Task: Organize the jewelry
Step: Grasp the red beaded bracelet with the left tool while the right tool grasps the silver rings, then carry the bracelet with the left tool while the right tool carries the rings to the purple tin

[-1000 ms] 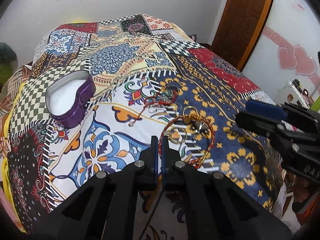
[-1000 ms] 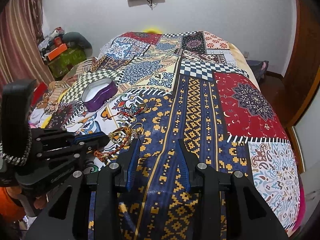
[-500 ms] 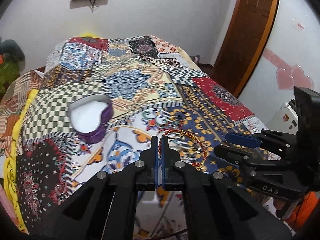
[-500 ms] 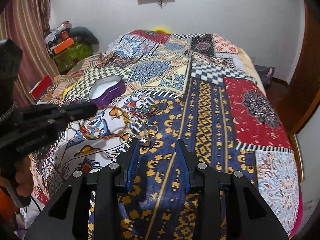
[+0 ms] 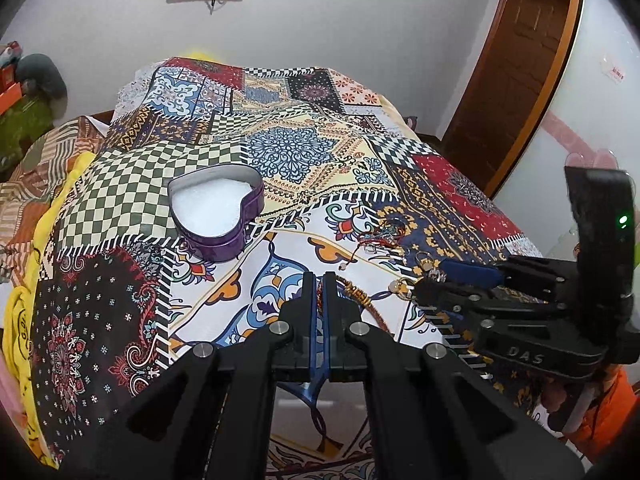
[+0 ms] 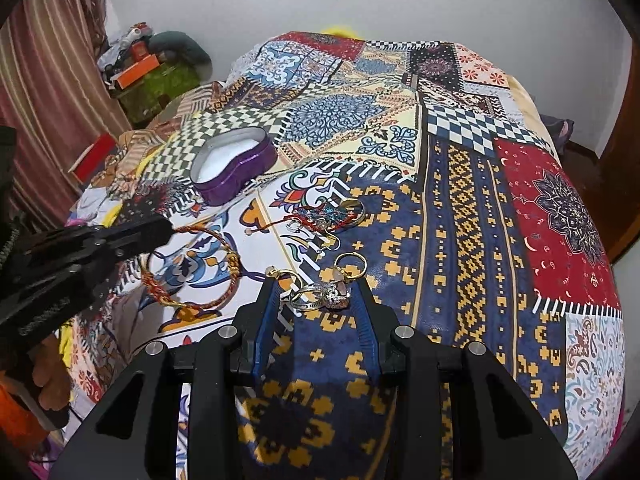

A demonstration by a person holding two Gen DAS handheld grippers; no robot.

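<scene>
A purple heart-shaped tin (image 5: 218,210) with a white lining stands open on the patterned bedspread; it also shows in the right wrist view (image 6: 234,168). My left gripper (image 5: 319,280) is shut on a red and gold braided bracelet (image 6: 192,268), which hangs from it above the bed (image 5: 356,294). My right gripper (image 6: 316,288) is open, low over a cluster of rings (image 6: 324,292) that lies between its fingers. More rings (image 6: 352,262) and a tangle of red cord jewelry (image 6: 324,216) lie just beyond.
The bedspread (image 6: 460,200) covers the whole bed. Clutter and a curtain (image 6: 48,80) stand at the left, a wooden door (image 5: 512,64) at the right.
My left gripper has lifted the bracelet and drawn back from the pile. My right gripper has moved forward and down until the rings sit between its open fingers.
</scene>
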